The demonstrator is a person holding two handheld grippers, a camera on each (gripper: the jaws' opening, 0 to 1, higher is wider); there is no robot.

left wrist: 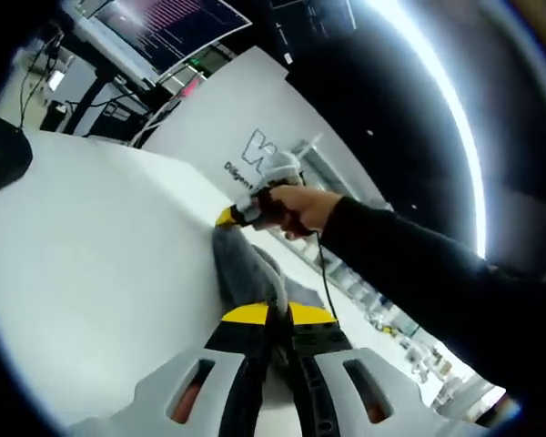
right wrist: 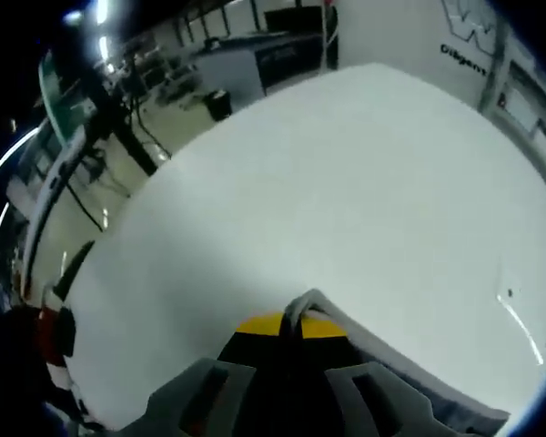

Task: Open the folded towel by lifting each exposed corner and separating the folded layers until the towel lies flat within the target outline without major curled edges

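A plain white surface [right wrist: 346, 182]; a grey towel [left wrist: 246, 273] lies on it near one edge.

Both views are bright at the centre, where the white tabletop [right wrist: 346, 182] is nearly washed out, and fall off into darkness toward the edges. A long ceiling light [left wrist: 446, 109] smears into a curved glaring streak in the left gripper view. Straight lines bow heavily near the edges. The right gripper view is soft and slightly blurred, with dim, murky surroundings.
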